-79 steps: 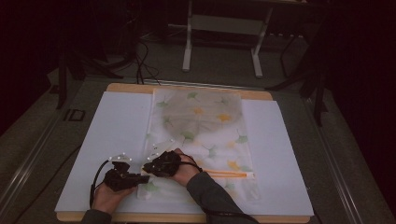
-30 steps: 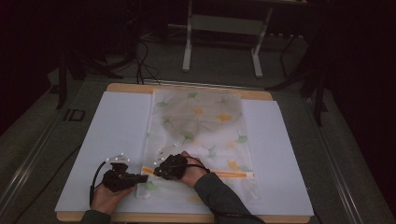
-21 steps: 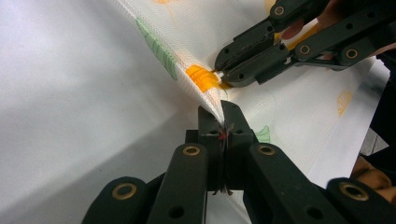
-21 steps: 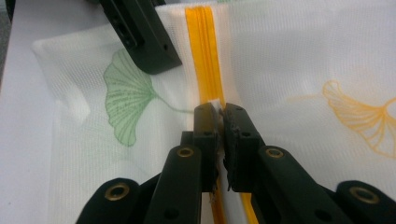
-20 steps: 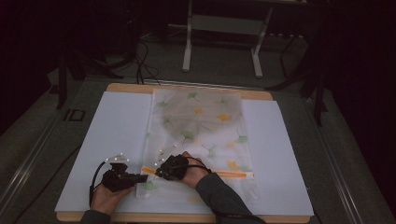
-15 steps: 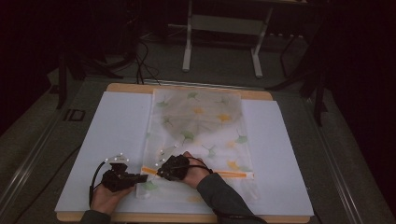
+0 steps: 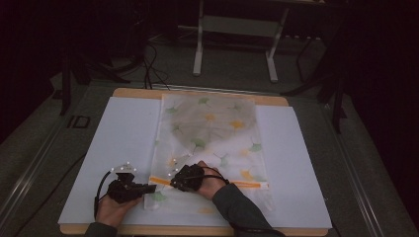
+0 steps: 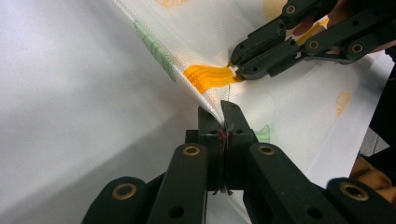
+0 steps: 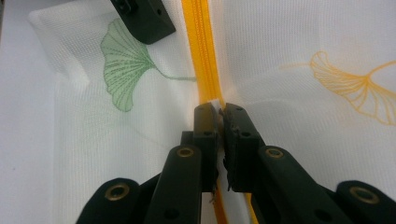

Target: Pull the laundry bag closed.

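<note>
Dim room, dark floor beyond table [image 7: 306,224]; white sheet [image 7: 118,148] covers tabletop. Mesh bag [image 7: 212,128] with ginkgo-leaf print lies flat mid-table, orange zipper [image 7: 247,184] running across its near end. Left gripper [image 7: 142,188] at bag's near-left edge, jaws clamped on fabric edge [image 8: 205,100] just beside zipper end. Right gripper [image 7: 174,181] close by, jaws pinched on white zipper pull [image 9: 215,103], zipper tape [image 9: 203,51] stretching ahead. Grippers near each other, tips apart. Person's hands and dark sleeve [image 7: 237,210] enter from near edge.

Bare white table cover [image 7: 118,133] lies open either side of the mesh bag [image 7: 212,123], free of obstacles.
</note>
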### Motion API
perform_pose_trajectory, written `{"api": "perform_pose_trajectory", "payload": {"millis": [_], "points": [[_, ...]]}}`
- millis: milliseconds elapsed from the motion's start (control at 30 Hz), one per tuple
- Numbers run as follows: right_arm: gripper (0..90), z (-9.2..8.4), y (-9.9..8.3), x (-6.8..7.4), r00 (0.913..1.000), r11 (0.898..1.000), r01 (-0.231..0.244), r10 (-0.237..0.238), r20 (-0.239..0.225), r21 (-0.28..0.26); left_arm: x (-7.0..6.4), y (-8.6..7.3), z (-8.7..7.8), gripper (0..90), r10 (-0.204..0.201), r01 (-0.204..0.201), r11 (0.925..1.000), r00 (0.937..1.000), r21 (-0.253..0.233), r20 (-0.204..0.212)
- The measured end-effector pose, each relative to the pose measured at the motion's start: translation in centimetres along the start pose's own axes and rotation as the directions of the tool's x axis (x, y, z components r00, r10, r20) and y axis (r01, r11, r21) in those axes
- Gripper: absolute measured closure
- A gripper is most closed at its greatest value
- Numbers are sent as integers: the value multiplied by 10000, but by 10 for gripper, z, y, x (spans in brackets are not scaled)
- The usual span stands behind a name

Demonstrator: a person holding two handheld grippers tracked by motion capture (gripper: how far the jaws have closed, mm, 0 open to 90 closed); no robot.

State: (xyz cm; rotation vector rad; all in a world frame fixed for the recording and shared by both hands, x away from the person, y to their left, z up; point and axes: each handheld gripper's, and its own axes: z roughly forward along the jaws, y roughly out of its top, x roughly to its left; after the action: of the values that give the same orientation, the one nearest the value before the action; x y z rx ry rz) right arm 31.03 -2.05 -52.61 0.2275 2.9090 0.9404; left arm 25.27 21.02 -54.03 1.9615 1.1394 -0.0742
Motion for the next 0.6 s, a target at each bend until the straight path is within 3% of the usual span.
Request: {"api": "perform_pose_trajectory", "payload": {"millis": [600], "points": [[846, -9, -8, 0, 9999, 9997, 10, -13, 150, 247, 1, -1, -1, 885, -14, 14, 10000, 10000, 4, 35]]}}
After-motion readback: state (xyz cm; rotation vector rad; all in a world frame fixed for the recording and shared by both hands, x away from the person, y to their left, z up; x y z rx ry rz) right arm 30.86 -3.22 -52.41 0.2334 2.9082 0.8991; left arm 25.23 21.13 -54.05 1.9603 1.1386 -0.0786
